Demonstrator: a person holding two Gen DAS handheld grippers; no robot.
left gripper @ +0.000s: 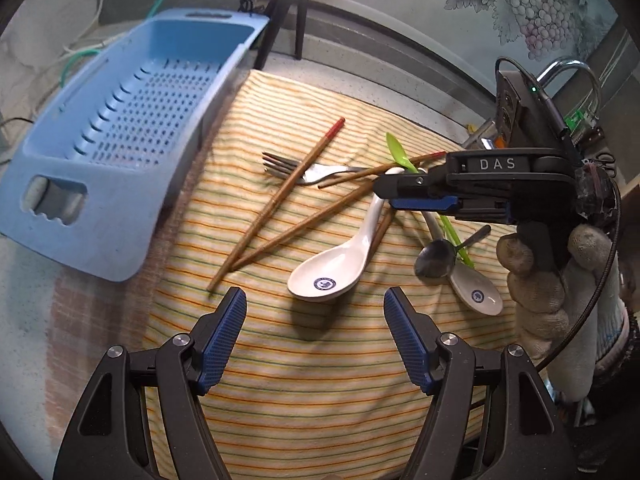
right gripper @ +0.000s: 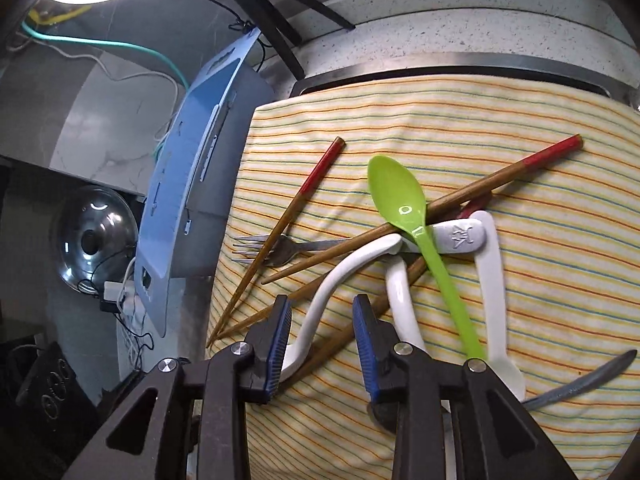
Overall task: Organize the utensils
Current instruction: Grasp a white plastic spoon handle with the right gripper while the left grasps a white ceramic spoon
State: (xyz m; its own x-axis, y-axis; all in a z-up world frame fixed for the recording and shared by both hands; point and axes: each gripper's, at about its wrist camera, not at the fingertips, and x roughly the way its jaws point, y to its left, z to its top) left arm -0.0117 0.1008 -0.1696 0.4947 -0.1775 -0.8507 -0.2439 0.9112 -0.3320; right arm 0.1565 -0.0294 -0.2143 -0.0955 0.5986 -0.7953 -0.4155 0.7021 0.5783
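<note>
Steel pot lid (right gripper: 94, 236), right view only

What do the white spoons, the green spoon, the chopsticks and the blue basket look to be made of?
White spoons: probably glazed ceramic, glossy with a printed blue emblem. Green spoon: plastic, uniformly bright with moulded marks. Chopsticks: apparently wood or bamboo, matte brown with red-painted ends. Blue basket: moulded plastic, perforated floor and cut-out handle.

a black tripod (left gripper: 286, 4) stood on the speckled counter (right gripper: 460, 36) behind everything. a teal cable (right gripper: 120, 46) and white wires (right gripper: 132, 80) trailed off to the side, a shiny metal lid (right gripper: 94, 238) sat lower down, and a grape mural (left gripper: 532, 4) covered the wall.
</note>
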